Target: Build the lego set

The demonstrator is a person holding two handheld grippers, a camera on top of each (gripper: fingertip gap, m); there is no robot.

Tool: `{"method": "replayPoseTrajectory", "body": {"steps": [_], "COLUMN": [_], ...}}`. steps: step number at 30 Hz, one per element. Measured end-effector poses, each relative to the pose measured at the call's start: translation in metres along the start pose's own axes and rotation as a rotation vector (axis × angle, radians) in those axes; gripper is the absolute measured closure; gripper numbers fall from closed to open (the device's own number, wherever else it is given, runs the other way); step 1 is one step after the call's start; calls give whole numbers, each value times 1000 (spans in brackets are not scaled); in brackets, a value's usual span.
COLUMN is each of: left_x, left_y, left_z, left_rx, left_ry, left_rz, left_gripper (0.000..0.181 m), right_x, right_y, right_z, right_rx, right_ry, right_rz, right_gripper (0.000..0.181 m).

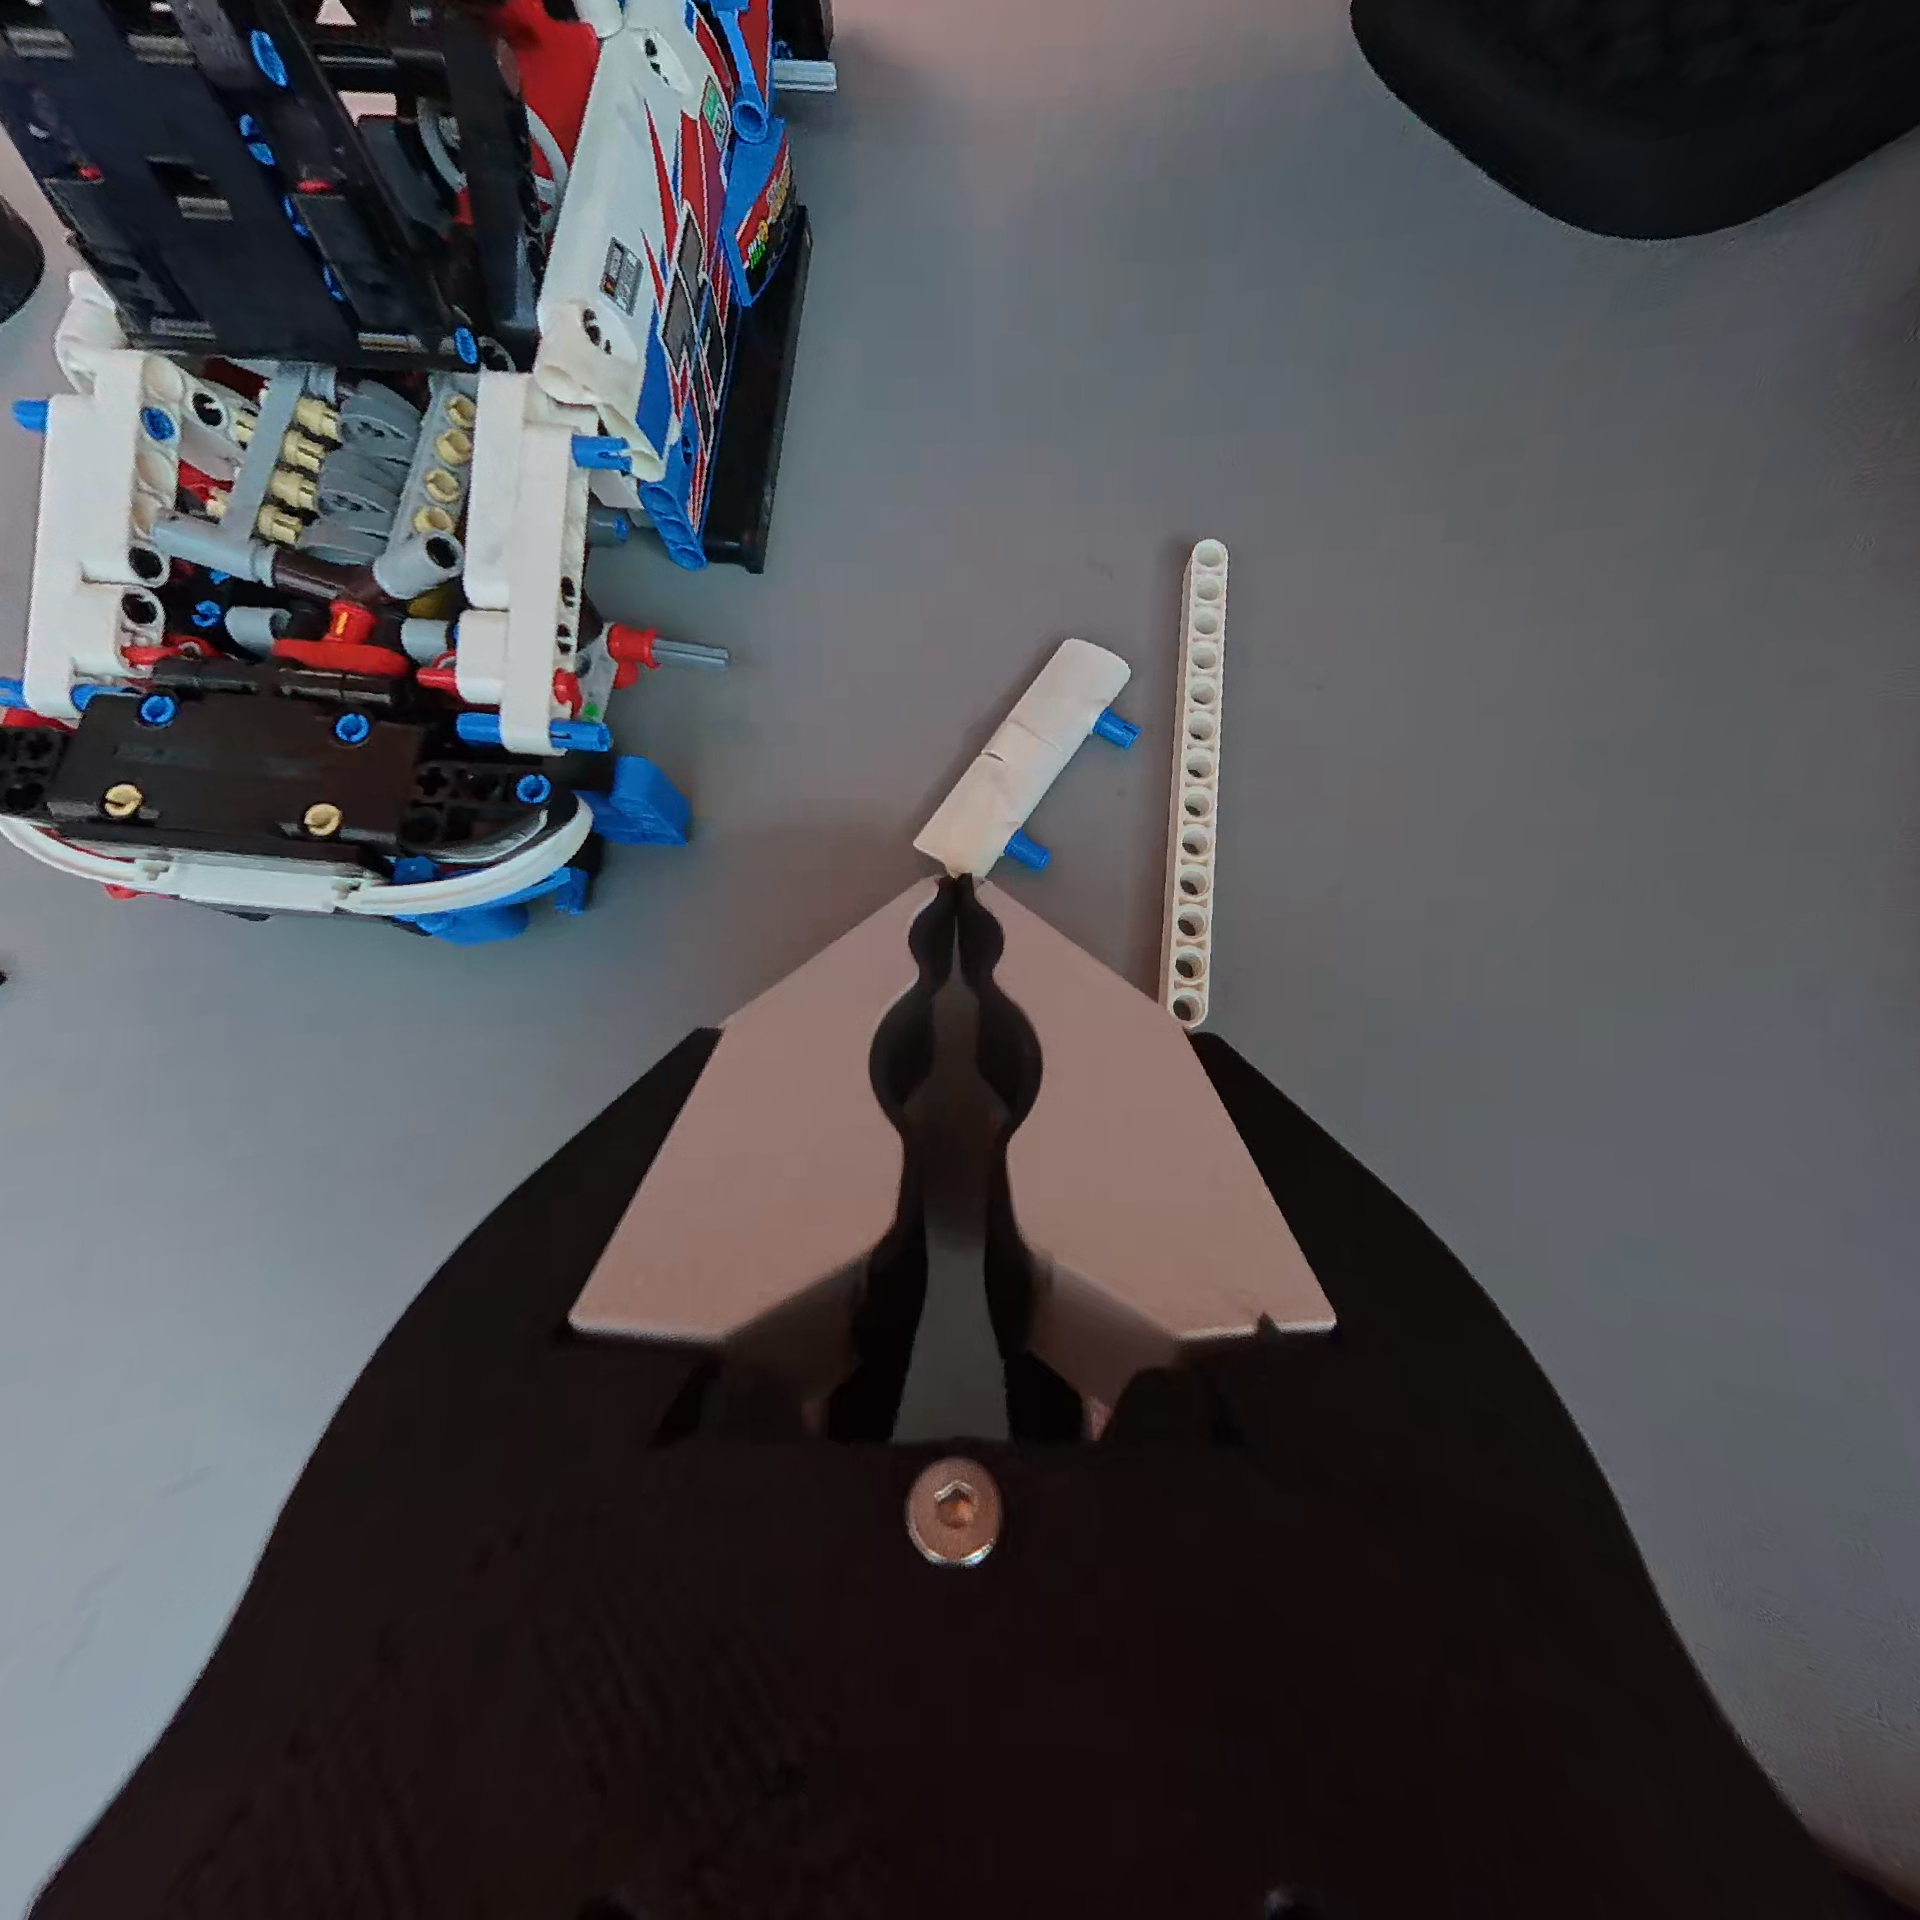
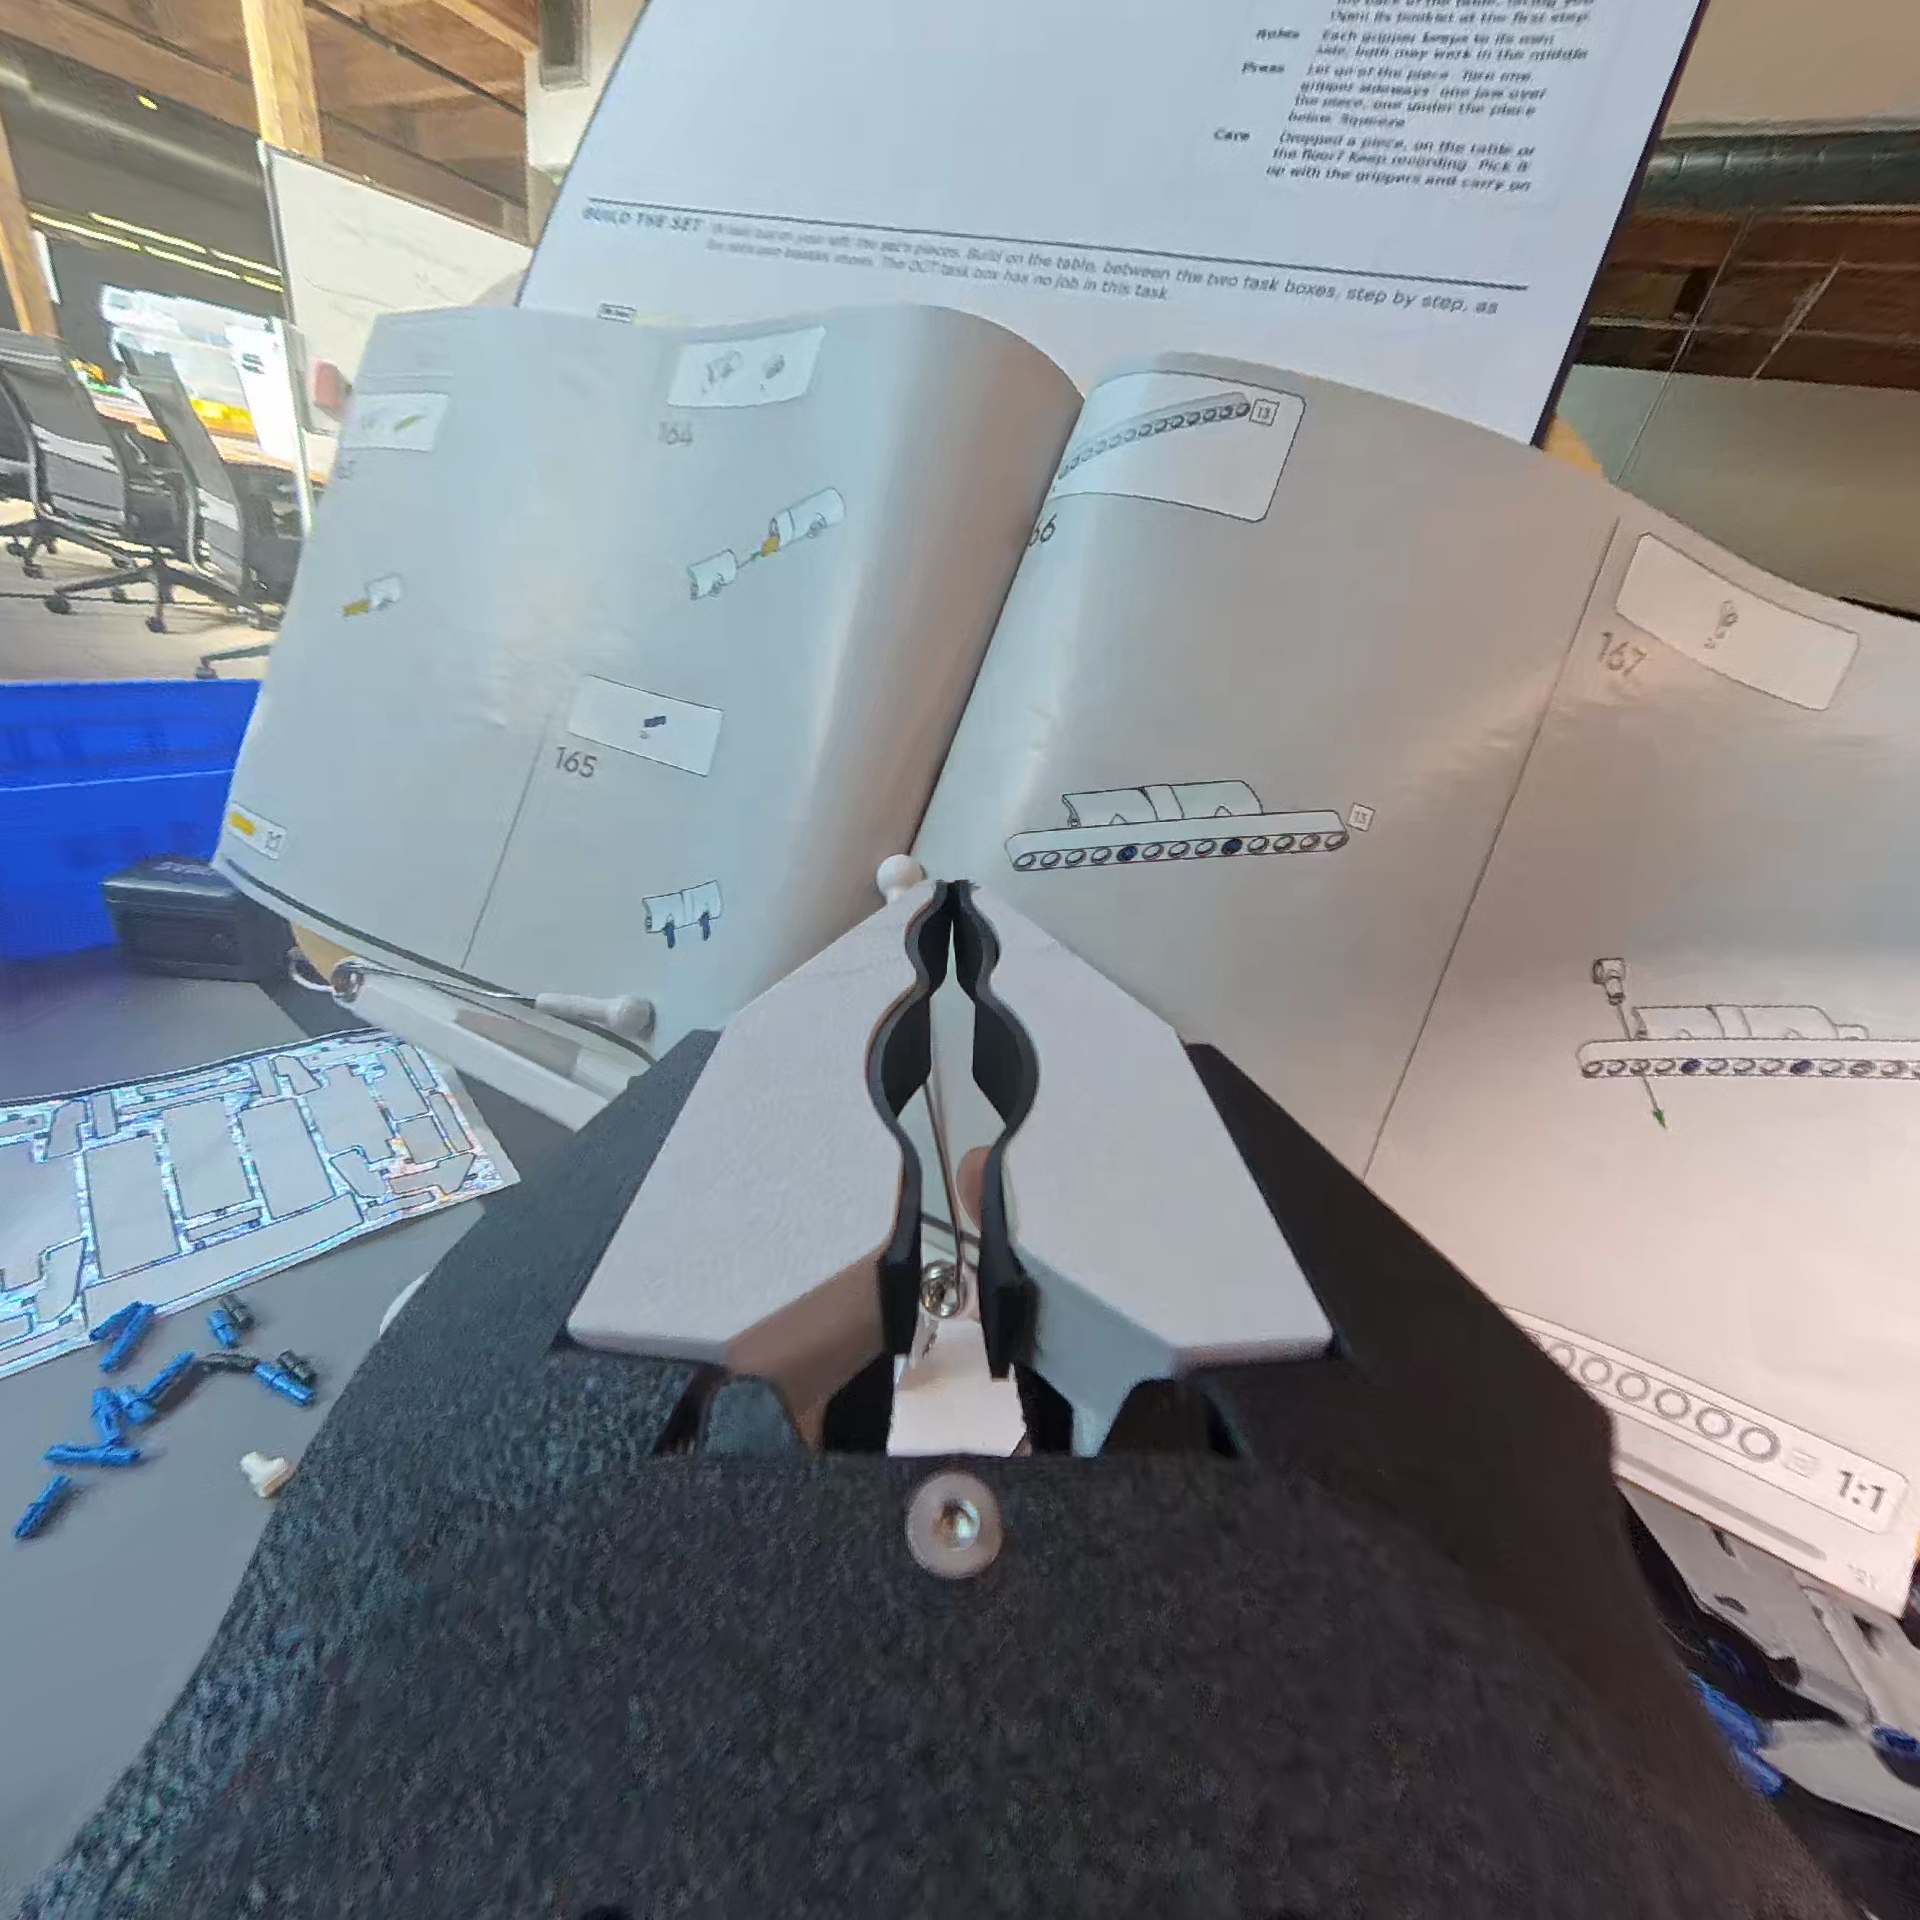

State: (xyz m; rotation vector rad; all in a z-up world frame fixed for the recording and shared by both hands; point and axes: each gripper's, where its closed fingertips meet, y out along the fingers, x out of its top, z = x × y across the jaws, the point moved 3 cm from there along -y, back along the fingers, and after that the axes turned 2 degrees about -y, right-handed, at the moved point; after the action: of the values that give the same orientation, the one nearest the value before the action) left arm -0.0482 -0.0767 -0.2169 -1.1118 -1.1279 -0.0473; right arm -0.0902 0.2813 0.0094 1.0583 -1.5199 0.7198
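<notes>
Two pieces lie before my left gripper, its tips pressed together: white panel, long beam, model car beyond. My right gripper, also pressed together, faces the open booklet.

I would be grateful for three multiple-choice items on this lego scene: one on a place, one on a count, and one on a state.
1. Where does the long white beam lie relative to the white curved piece?
A. on its right
B. on its left
C. on top of it

2. How many blue pins stick out of the white curved piece?
A. none
B. two
C. four

3. How is the instruction booklet?
A. closed
B. face down
C. open

Answers: 1 A, the beam lies apart on the grey table, to the right. 2 B, two pins show on one side. 3 C, two pages face the right claw.
</notes>
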Motion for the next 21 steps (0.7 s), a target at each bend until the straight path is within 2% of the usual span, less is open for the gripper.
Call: {"method": "replayPoseTrajectory", "body": {"steps": [1, 9, 21], "left_x": [0, 0, 0], "left_y": [-1, -2, -2], "left_z": [1, 2, 2], "left_rx": [0, -29, -34], "left_ry": [-4, -27, -33], "left_rz": [-3, -25, -30], "left_gripper": [181, 181, 181], "right_x": [-2, -4, -3], "right_y": [6, 16, 14], "right_z": [-2, -9, -17], "right_rx": [-7, 2, 0], "right_ry": [2, 20, 61], "right_rz": [8, 19, 15], "right_gripper": [181, 181, 181]}}
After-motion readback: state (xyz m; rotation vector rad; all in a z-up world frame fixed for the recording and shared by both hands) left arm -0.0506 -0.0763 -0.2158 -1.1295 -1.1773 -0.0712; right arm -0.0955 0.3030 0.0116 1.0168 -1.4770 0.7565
